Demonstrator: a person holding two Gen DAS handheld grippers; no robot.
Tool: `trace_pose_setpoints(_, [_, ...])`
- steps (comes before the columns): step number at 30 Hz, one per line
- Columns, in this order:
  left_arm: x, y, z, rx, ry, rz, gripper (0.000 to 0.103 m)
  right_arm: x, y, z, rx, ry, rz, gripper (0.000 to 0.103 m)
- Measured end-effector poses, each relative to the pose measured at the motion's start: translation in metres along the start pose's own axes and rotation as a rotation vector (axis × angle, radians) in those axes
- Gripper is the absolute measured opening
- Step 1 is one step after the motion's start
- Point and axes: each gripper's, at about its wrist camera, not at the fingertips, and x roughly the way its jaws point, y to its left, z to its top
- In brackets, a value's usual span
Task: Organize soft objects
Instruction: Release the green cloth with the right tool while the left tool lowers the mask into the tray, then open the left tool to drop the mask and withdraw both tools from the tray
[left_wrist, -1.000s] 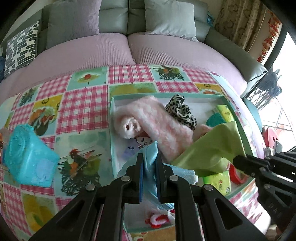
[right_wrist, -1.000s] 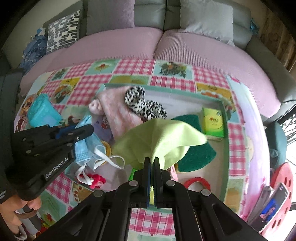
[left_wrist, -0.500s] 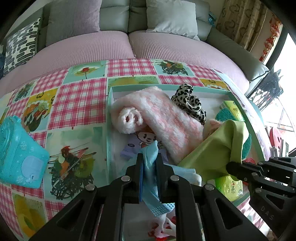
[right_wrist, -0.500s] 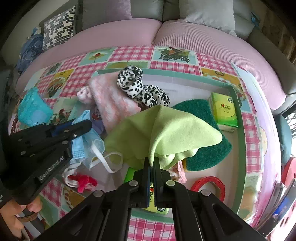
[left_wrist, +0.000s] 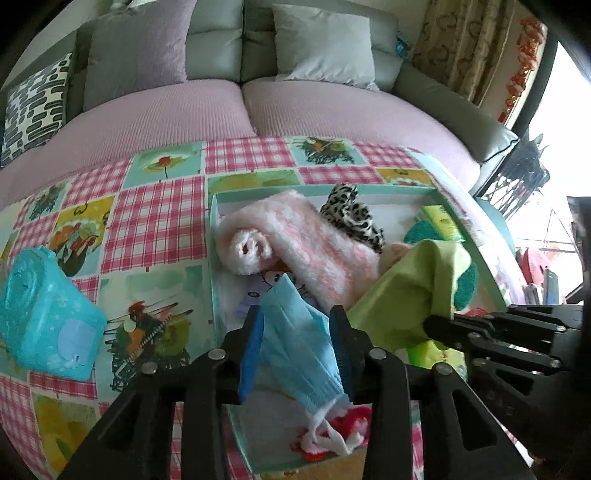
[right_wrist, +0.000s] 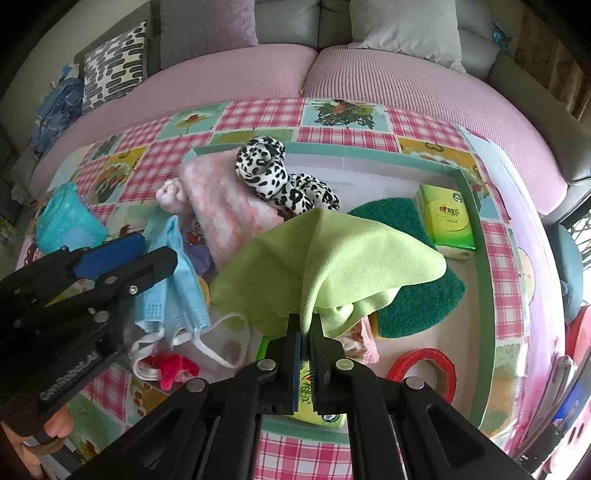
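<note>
Left tongs (left_wrist: 297, 334) newly parted; checked tablecloth (left_wrist: 155, 206), sofa (left_wrist: 221, 110).

Tray (right_wrist: 476, 206) on patchwork-clothed table (left_wrist: 155, 214)

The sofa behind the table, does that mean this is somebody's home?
Most likely a living room. A grey sofa with throw cushions stands behind a table under a bright patchwork tablecloth, and patterned curtains hang at the right.

Two wrist fisheyes, each close above the tray (left_wrist: 212, 266) (right_wrist: 484, 295), facing the sofa (left_wrist: 166, 122) (right_wrist: 236, 81), sharing tray and opposite claw
</note>
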Motion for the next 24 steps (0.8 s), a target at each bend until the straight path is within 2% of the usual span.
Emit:
trace_pose_setpoints(6, [-0.019,0.008,-0.003,-0.005,-0.018,0.041,0.047,-0.008,0.005,-0.005,0.001,-0.013,-0.008,0.006])
trace_pose_setpoints(7, [-0.023,0.011,-0.004,-0.013,-0.018,0.06,0.047,-0.01,0.006,-0.007,0.008,-0.016,-0.01,0.009])
trace_pose_setpoints(11, [-0.03,0.029,-0.009,-0.066,-0.006,0.112,0.048,-0.015,0.007,-0.011,0.037,-0.026,-0.007,0.035])
trace_pose_setpoints(13, [-0.033,0.039,-0.015,-0.094,0.009,0.141,0.049,-0.016,0.007,-0.014,0.045,-0.025,-0.023,0.039])
trace_pose_setpoints(15, [-0.033,0.047,-0.02,-0.104,0.024,0.175,0.061,-0.018,0.009,-0.016,0.053,-0.027,-0.029,0.043])
trace_pose_setpoints(16, [-0.034,0.05,-0.023,-0.11,0.029,0.191,0.071,-0.019,0.01,-0.017,0.056,-0.028,-0.032,0.046])
trace_pose_setpoints(20, [-0.04,0.061,-0.031,-0.13,0.029,0.216,0.074,-0.025,0.017,-0.022,0.067,-0.047,-0.037,0.062])
trace_pose_setpoints(24, [-0.048,0.07,-0.043,-0.123,0.024,0.269,0.074,-0.027,0.027,-0.027,0.071,-0.057,-0.031,0.069])
